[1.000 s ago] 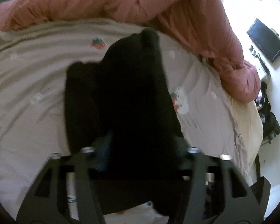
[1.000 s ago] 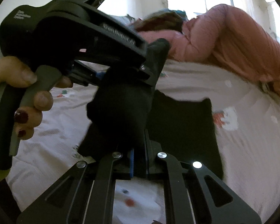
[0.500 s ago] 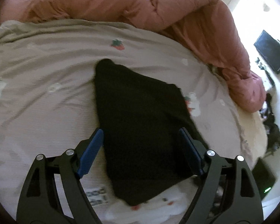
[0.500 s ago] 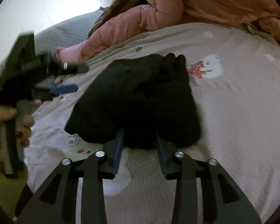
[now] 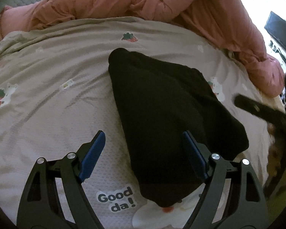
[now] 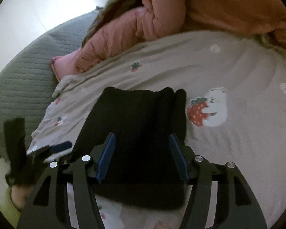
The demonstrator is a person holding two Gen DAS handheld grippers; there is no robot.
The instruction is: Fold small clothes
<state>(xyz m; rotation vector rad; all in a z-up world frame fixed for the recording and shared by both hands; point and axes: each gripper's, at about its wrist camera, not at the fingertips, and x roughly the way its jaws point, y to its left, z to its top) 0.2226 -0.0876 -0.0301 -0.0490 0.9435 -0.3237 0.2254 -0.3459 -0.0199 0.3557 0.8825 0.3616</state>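
Both jaws just spread off the black garment point(image 5: 167, 118) on the bed point(image 5: 47, 99), left gripper point(image 5: 145, 153) and right gripper point(image 6: 143, 156) empty; fold laid, regrasp likely needed next.

Home bedroom, bed with printed sheet point(image 5: 47, 105), pink duvet point(image 5: 181, 5), wall television point(image 5: 280, 30)

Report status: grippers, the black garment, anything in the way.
Left gripper open, jaws just widened. Right gripper open, jaws just opening, nothing gripped. Black garment folded flat on the sheet. Nothing obstructing.
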